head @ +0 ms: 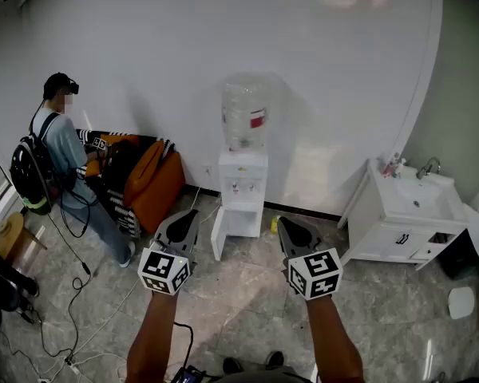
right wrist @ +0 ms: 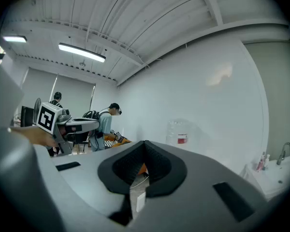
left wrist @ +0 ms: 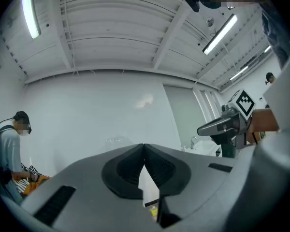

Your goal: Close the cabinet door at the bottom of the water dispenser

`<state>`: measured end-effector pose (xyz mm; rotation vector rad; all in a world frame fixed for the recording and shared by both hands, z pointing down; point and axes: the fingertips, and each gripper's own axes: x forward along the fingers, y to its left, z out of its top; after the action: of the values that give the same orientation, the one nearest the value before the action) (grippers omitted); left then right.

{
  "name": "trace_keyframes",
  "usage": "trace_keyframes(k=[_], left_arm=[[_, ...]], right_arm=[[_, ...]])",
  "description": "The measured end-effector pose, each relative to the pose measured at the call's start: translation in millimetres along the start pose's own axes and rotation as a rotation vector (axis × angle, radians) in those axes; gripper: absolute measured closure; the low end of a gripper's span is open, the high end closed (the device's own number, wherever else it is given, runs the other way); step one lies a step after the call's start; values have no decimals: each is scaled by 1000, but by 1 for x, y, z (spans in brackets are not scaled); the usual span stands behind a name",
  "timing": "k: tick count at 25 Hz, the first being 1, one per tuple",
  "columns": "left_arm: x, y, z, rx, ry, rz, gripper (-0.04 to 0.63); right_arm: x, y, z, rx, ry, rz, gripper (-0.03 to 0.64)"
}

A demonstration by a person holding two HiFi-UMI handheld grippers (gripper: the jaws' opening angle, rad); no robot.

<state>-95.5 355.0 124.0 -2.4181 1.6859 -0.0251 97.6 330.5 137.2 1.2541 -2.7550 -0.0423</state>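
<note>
My left claw (left wrist: pixel 144 146) and right claw (right wrist: pixel 145 143) are both pinched fully closed with nothing in them, well short of the water dispenser (head: pixel 242 183). The cabinet door (head: pixel 219 244) stands swung open at the dispenser's lower left.

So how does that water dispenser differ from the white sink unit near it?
The water dispenser is tall and narrow, its bottom door open; the sink unit is low and wide. The dispenser carries a clear bottle, the sink unit a tap. Both are white and stand by the wall.
</note>
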Motion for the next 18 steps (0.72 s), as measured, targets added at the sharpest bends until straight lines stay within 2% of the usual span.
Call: trace_keyframes(k=[18], left_arm=[[0,16,-18,-16,3,-24,578]], right_arm=[[14,13,-6,3,-4,-8,592]])
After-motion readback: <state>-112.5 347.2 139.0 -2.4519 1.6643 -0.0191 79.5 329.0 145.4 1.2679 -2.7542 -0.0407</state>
